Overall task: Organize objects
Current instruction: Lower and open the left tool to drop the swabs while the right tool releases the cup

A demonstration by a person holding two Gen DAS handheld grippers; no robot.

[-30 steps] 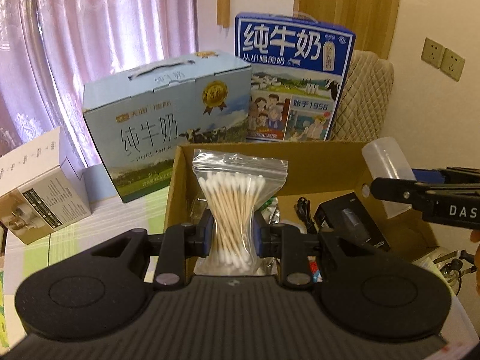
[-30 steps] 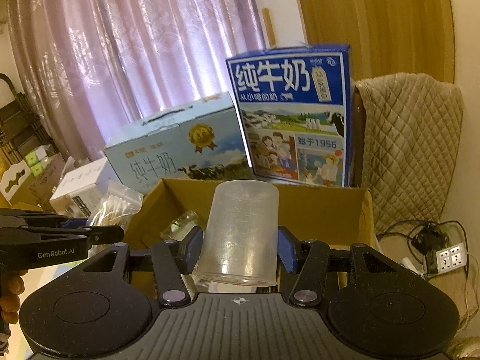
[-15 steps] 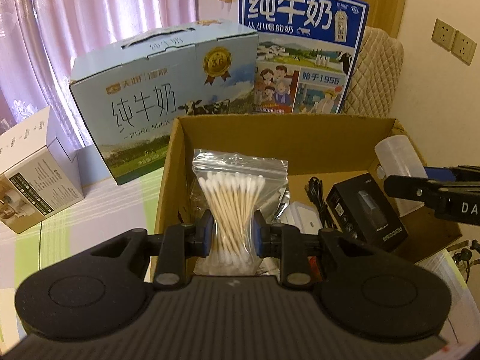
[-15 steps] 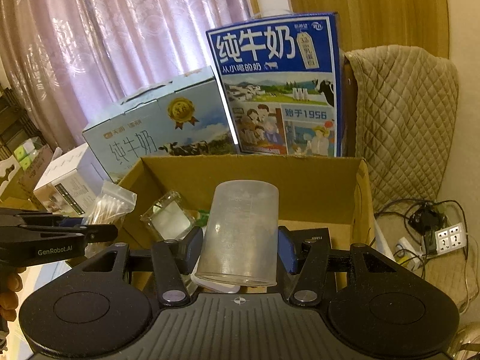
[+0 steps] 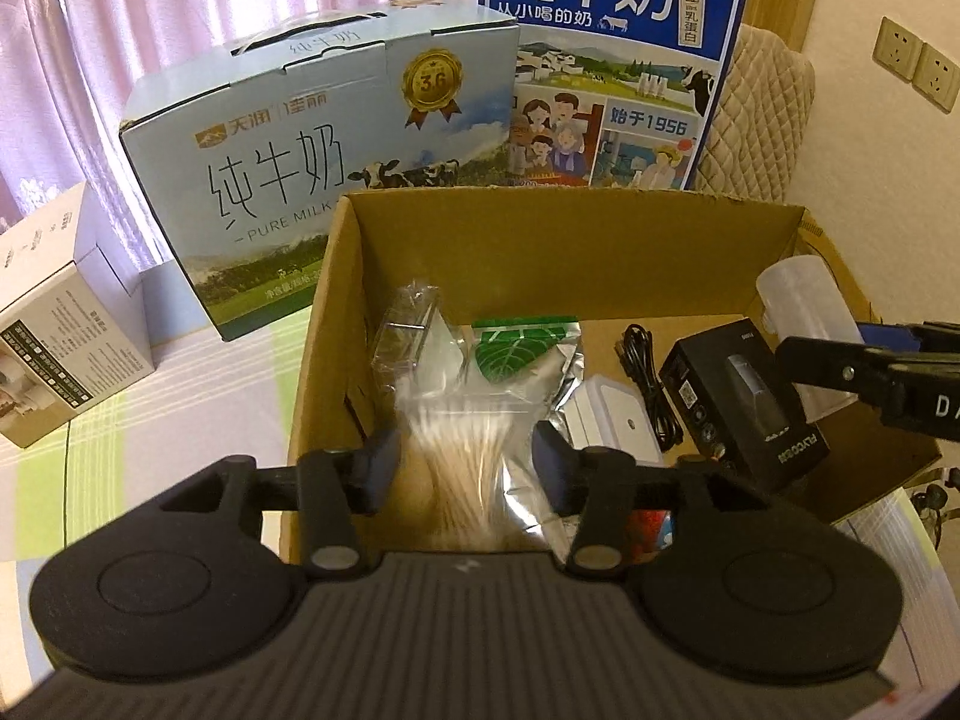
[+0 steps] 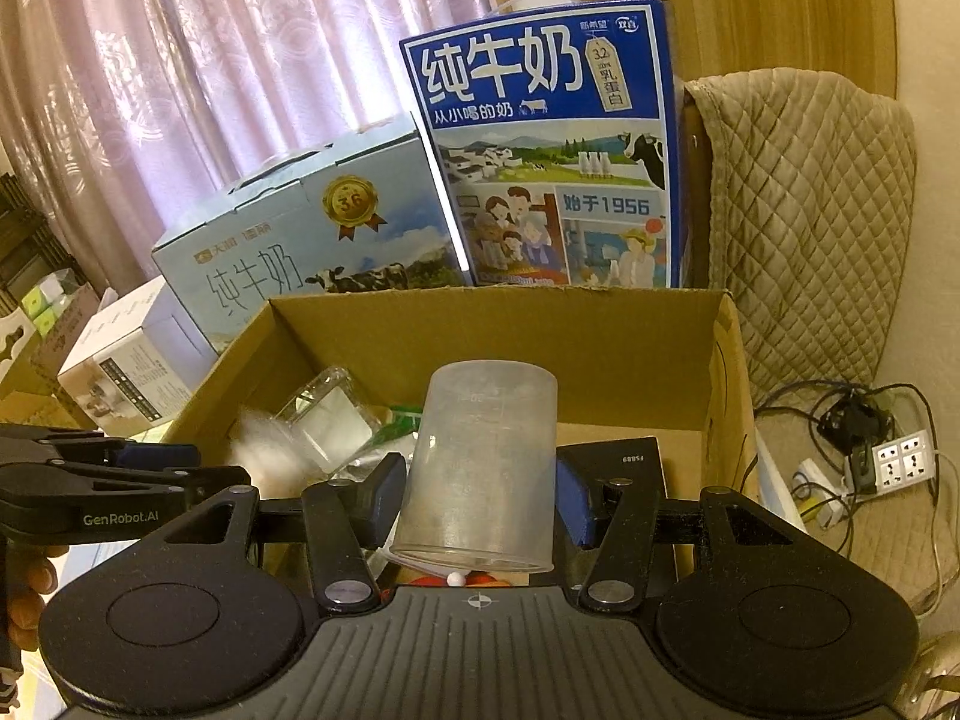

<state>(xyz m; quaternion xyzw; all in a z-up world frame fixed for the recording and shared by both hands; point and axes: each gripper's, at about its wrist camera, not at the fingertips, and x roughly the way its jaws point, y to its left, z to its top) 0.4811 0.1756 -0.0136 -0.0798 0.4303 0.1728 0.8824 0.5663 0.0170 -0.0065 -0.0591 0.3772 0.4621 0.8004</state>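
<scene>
Half a second ago the left claw [image 5: 465,465] was clamped on the bag of cotton swabs [image 5: 471,468]; now its jaws stand wide apart and the bag, blurred, sits between them without touching either pad, so I judge it is dropping into the cardboard box [image 5: 576,228]. Both views have also tilted down over the box.

Inside the box, at its left wall, lies a clear plastic case [image 5: 408,330]; beside it a green-leaf pouch [image 5: 522,342], then a white case [image 5: 606,429], a black cable [image 5: 645,372] and a black carton [image 5: 744,402] toward the right wall.

The right claw [image 6: 477,504] grips the translucent measuring cup [image 6: 483,462], mouth downward, above the box near its front edge.

The swab bag should be very light and soft; its film is slippery, so the middle, where the sticks bunch, is the good place to pinch. The cup looks light and stiff but smooth, and thin plastic may crack under hard squeezing; holding the mid wall, as now, seems right.
</scene>
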